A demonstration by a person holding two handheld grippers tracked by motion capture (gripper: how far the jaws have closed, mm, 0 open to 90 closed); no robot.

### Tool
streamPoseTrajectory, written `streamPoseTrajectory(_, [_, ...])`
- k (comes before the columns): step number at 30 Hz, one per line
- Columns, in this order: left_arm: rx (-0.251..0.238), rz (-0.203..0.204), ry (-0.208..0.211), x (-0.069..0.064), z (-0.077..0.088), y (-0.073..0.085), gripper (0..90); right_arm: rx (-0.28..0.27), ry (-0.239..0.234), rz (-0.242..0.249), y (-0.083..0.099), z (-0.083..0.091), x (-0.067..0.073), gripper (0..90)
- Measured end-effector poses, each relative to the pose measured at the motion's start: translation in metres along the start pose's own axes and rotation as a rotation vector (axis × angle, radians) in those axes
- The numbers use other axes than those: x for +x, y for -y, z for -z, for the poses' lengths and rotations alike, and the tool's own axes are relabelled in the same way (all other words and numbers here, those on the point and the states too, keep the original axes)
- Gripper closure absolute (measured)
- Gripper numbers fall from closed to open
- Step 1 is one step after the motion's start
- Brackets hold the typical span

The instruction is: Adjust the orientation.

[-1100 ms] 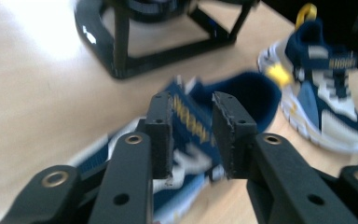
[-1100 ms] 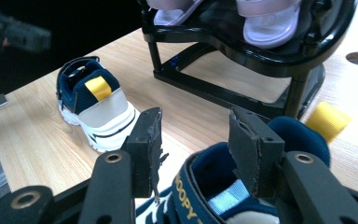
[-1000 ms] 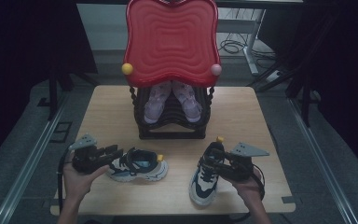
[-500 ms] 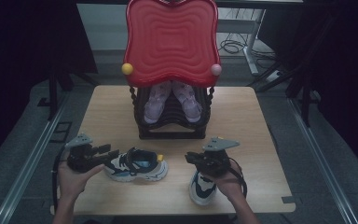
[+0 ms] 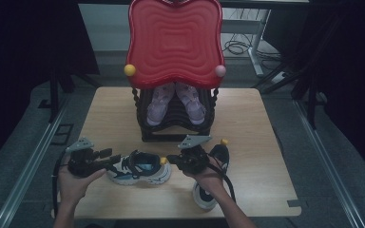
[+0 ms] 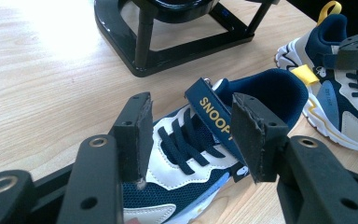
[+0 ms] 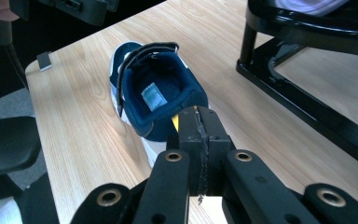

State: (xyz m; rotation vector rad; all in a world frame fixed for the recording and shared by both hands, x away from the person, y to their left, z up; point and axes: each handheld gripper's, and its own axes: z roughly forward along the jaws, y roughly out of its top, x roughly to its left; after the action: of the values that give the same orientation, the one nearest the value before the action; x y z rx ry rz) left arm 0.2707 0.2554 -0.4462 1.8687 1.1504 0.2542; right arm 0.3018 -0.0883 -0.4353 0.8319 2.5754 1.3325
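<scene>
On the light wooden worktop [image 5: 256, 123] a navy, white and light-blue child's trainer [image 5: 140, 167] lies near the 6 o'clock edge. Its long axis runs 9 to 3 in the high view. The heel, with a yellow pull tab [image 5: 163, 161], is at the 3 o'clock end; the toe is at 9. It sits upright on its sole. The strap is lifted and shows yellow letters in the left tool's view [image 6: 213, 113].

Left tool [image 5: 105, 161]: held in the left hand [image 5: 73, 183] at 9 o'clock of this trainer. Jaws have just been opening and stand wide. They straddle the laced forefoot, one pad on each side. The pads [image 6: 137, 135] look clear of the upper, so nothing is gripped.

Right tool [image 5: 172, 159]: held in the right hand [image 5: 211, 179], pointing toward 9 o'clock at the trainer's heel. Jaws have just been closing and are pressed together, with the yellow tab [image 7: 175, 122] caught between the pads in its own view.

The matching second trainer [image 5: 210, 178] lies at 3 to 4 o'clock of the first, partly under the right hand. Its long axis runs roughly 12 to 6, with the yellow-tabbed heel at 12.

At the worktop's 12 o'clock stands a black tiered rack [image 5: 176, 128] holding a pair of pale purple shoes [image 5: 158, 102], under a red wavy moulded plastic panel [image 5: 173, 40].
</scene>
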Motion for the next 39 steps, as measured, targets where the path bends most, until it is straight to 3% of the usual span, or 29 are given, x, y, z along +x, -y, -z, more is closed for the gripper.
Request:
streamPoseTrajectory(9, [-0.004, 0.007, -0.002, 0.001, 0.002, 0.001, 48.8, 0.028, -0.013, -0.024, -0.003, -0.019, -0.001, 89.5])
streamPoseTrajectory(23, [-0.003, 0.009, -0.002, 0.001, 0.002, 0.002, 48.8, 0.056, 0.039, -0.049, -0.007, -0.04, -0.012, 89.5])
streamPoseTrajectory(29, [-0.005, 0.012, -0.006, 0.003, 0.003, 0.002, 48.8, 0.085, 0.035, -0.065, -0.007, -0.054, -0.018, 89.6])
streamPoseTrajectory(39, [-0.011, 0.02, -0.01, 0.007, 0.007, 0.003, 48.8, 0.103, 0.025, -0.043, -0.008, -0.061, -0.016, 89.6])
